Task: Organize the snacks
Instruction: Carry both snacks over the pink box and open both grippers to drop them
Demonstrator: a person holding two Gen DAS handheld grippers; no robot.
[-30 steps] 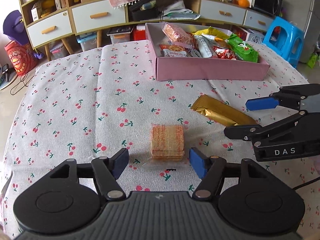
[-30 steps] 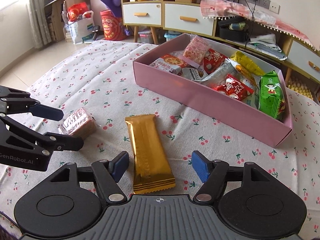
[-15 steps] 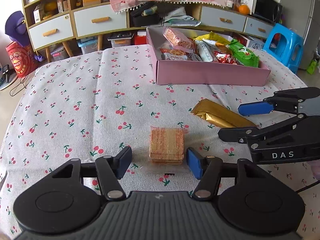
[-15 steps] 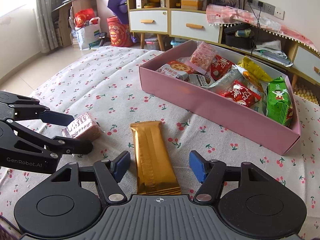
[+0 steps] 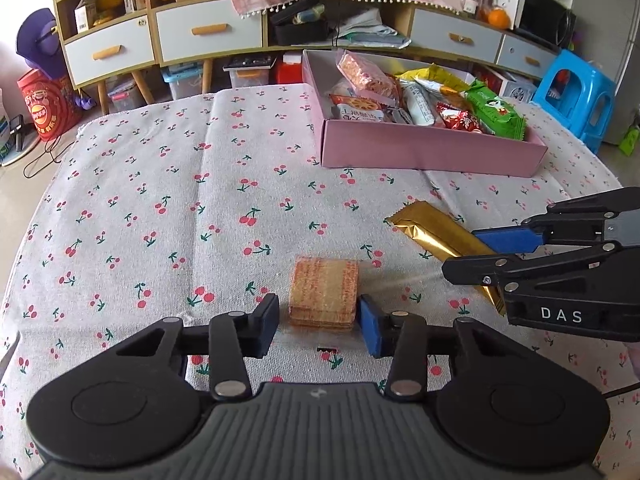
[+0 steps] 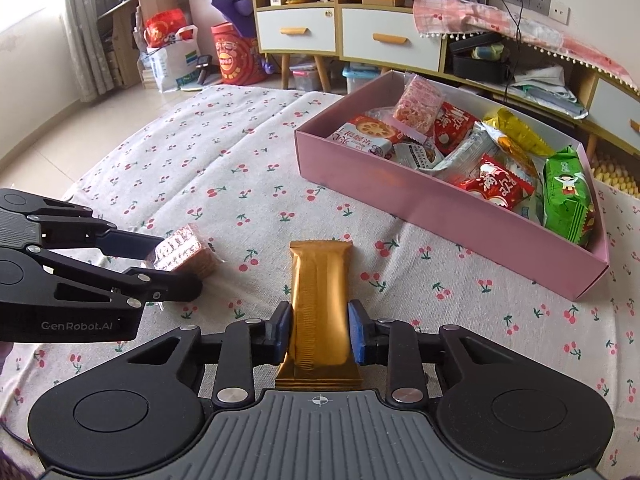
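Observation:
A clear-wrapped stack of orange crackers [image 5: 324,294] lies on the cherry-print tablecloth [image 5: 180,208]. My left gripper [image 5: 318,326] has closed around it, the right pad touching, the left pad a hair off. It also shows in the right wrist view [image 6: 182,250]. A gold foil bar [image 6: 318,304] lies on the cloth, and my right gripper [image 6: 319,334] is shut on its near half. The bar also shows in the left wrist view [image 5: 436,236]. The pink box [image 6: 460,220] of snacks stands beyond.
The pink box [image 5: 432,150] holds several packets, among them a green one [image 6: 566,196] and red ones [image 6: 496,186]. Behind the table stand a drawer cabinet [image 5: 208,36], a blue stool [image 5: 576,96] and floor clutter.
Both grippers moved forward and closed: the left narrowed around the cracker stack, the right clamped onto the gold bar. Both snacks still lie on the cloth.

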